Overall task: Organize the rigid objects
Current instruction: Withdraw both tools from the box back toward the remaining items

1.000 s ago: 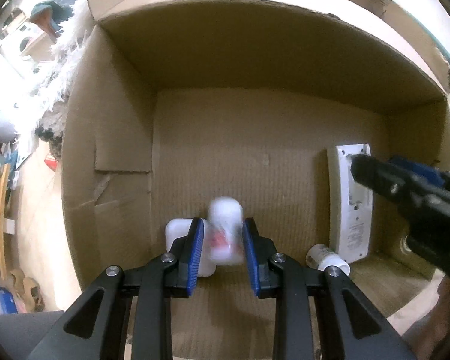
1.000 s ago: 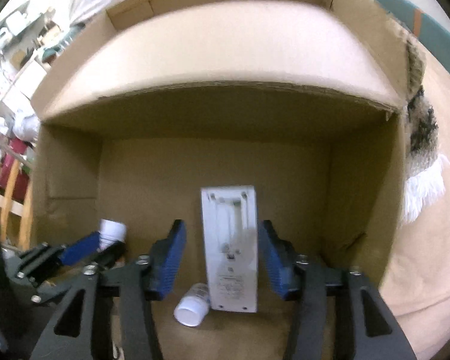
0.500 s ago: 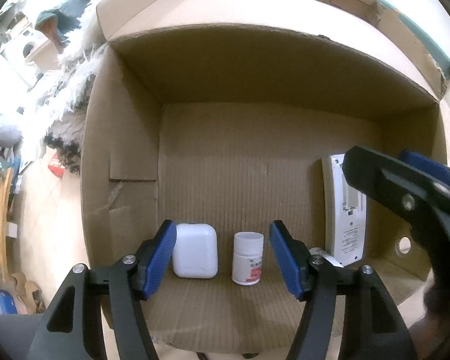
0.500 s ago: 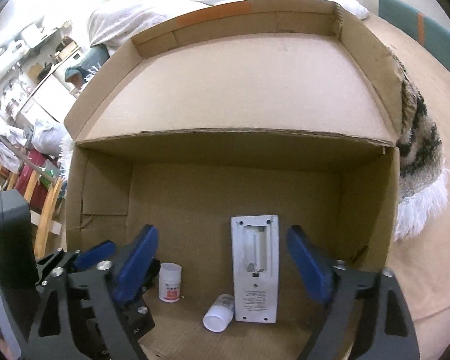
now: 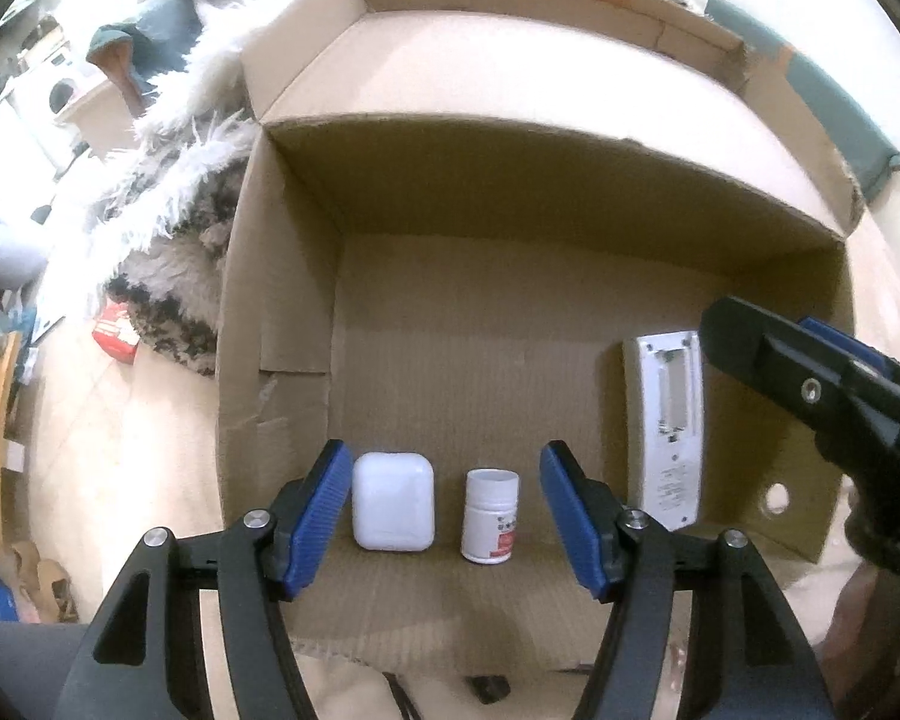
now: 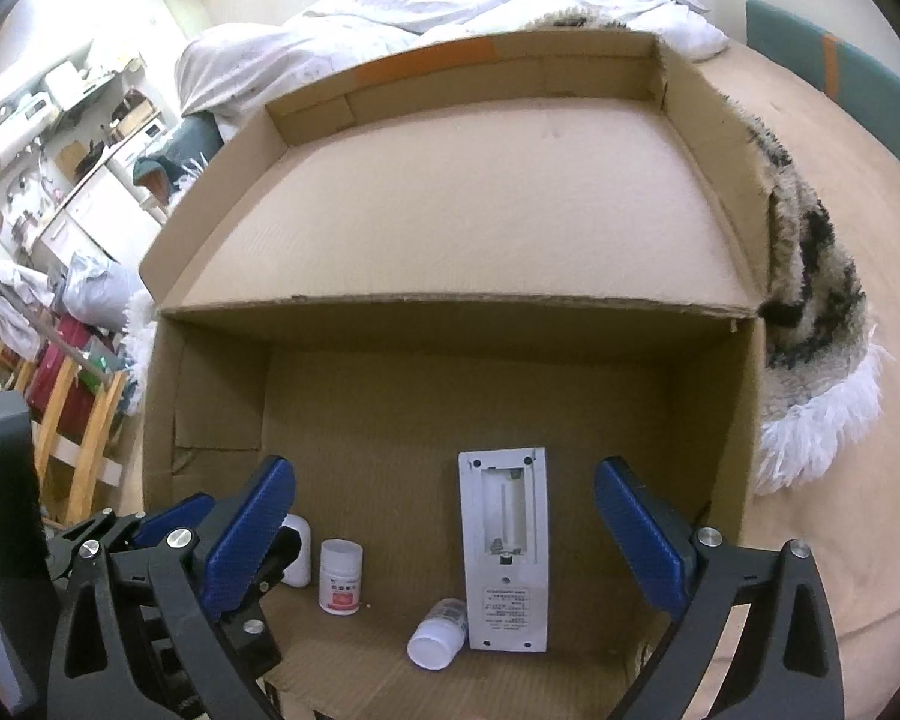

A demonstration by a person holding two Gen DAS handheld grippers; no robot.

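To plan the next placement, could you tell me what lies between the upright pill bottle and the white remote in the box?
A second pill bottle, tipped over against the remote; otherwise bare cardboard, right wrist view.

The left gripper points steeply down, its jaws parted and gripping nothing after just opening. The right gripper tilts downward beside it, jaws spread wide, likewise empty.
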